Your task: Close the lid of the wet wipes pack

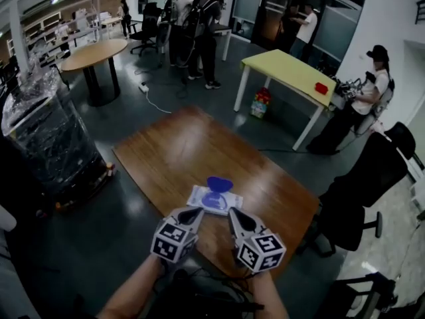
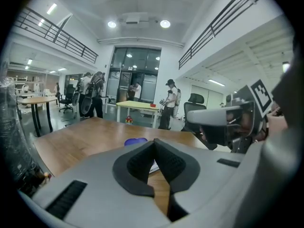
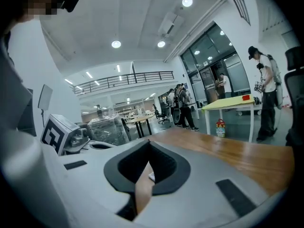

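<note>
The wet wipes pack (image 1: 214, 201) is lying flat on the wooden worktop (image 1: 172, 151), close to the worktop's near edge. Its blue lid (image 1: 219, 183) is standing open at the far side of the pack.

The left gripper (image 1: 194, 212) is sitting at the near-left corner of the pack. In the left gripper view its jaws are meeting at the tips and are gripping nothing. The blue lid (image 2: 136, 141) is showing just beyond those tips. Whether the tips are touching the pack cannot be told.

The right gripper (image 1: 234, 213) is sitting at the near-right corner of the pack, beside the left gripper and apart from it. In the right gripper view its jaws are also pressing together at the tips, with nothing held between them. A white sliver of the pack (image 3: 150, 176) is showing through the gap behind the tips.

Left of the pack, a plastic-wrapped stack (image 1: 46, 135) is standing on the floor. Right of the pack, a black chair (image 1: 372, 178) is standing next to the worktop. Well beyond the pack, a round table (image 1: 96, 53) is standing to the left and a yellow table (image 1: 285, 68) to the right. Several people (image 1: 199, 25) are standing behind these.
</note>
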Tool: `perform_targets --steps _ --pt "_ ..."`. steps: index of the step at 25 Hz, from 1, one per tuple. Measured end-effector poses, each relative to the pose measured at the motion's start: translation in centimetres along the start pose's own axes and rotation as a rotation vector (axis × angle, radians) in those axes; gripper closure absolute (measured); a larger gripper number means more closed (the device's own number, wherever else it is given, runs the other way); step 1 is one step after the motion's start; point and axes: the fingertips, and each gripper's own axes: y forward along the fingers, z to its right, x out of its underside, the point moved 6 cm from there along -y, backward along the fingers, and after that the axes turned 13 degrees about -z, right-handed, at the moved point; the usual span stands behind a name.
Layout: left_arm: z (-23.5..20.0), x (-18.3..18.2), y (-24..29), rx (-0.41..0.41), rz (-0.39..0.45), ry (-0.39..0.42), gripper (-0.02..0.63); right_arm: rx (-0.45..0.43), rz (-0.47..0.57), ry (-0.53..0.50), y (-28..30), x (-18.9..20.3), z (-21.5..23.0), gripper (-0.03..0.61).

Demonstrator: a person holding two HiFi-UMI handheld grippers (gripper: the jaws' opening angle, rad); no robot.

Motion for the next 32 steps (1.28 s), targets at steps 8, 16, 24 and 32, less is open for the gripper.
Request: perform_targets --steps 8,16,24,32 --pt "-3.2 -0.1 3.3 0.061 -0.06 0.008 0.609 0.093 -0.11 -0.031 4.6 -0.6 2.8 0.572" --pt "-5.4 0.2 6.5 0.016 -0.088 -0.045 0.609 0.074 -0.19 -0.048 10.6 -1.0 7.6 0.572" --pt "-6.7 2.7 9.5 -0.03 -0.188 -0.107 0.609 0.069 -0.308 -0.096 15.7 -0.5 12.5 0.572" --pt "-7.7 4.7 12.4 -0.073 -0.282 -0.134 0.609 0.16 -0.428 -0.112 19.4 0.2 16.0 0.572"
